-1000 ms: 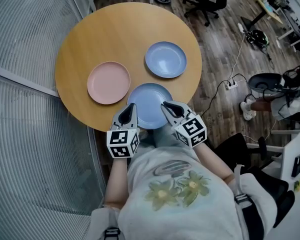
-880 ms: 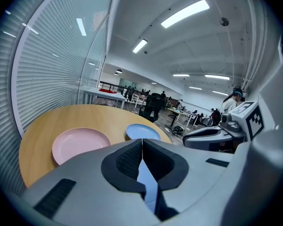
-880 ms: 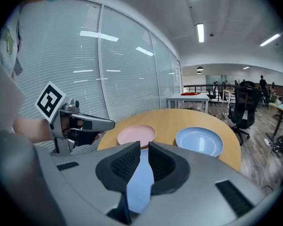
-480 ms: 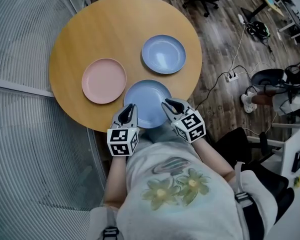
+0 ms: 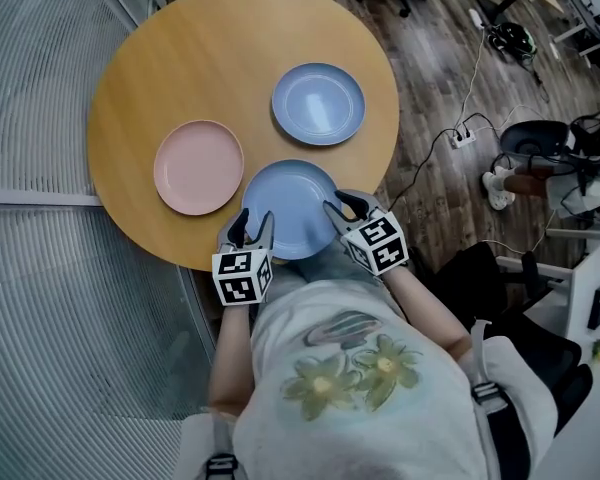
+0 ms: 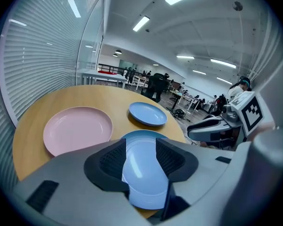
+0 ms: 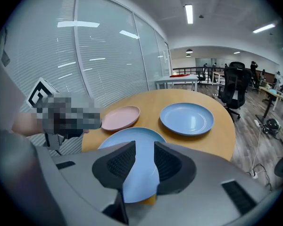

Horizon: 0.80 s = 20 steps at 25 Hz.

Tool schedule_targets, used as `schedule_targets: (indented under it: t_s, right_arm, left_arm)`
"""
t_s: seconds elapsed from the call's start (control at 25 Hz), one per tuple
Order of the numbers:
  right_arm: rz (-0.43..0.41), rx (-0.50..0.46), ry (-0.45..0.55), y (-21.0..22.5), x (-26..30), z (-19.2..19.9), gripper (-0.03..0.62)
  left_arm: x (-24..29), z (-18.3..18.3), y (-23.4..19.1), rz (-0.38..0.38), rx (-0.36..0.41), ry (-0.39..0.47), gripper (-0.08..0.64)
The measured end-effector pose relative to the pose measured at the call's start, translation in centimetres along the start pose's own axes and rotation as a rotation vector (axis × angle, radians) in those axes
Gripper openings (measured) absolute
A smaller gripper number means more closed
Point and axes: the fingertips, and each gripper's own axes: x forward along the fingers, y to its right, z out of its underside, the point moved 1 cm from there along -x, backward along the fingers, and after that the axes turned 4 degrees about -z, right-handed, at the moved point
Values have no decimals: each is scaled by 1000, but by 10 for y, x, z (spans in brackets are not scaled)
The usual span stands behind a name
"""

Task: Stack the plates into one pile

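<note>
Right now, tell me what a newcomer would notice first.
Three plates lie on the round table: a pink plate at left, a far blue plate, and a near blue plate by the person. The left gripper and right gripper flank the near one, jaws just opening, gripping nothing.

Left gripper (image 5: 250, 224) and right gripper (image 5: 342, 205) are side by side out front, both pitched down and forward. Both sets of jaws have just been opening: left wide, right about half. Pads clamp nothing. Forearms (image 5: 228, 343) tucked in, elbows bent.
</note>
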Motion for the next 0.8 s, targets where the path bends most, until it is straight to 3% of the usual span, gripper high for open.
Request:
schedule_targets:
  t_s: [0.8]
  right_arm:
    - [59,147,-243,66,45,60,155]
  left_arm:
    - [61,41,-46,-69,-88,-260,227]
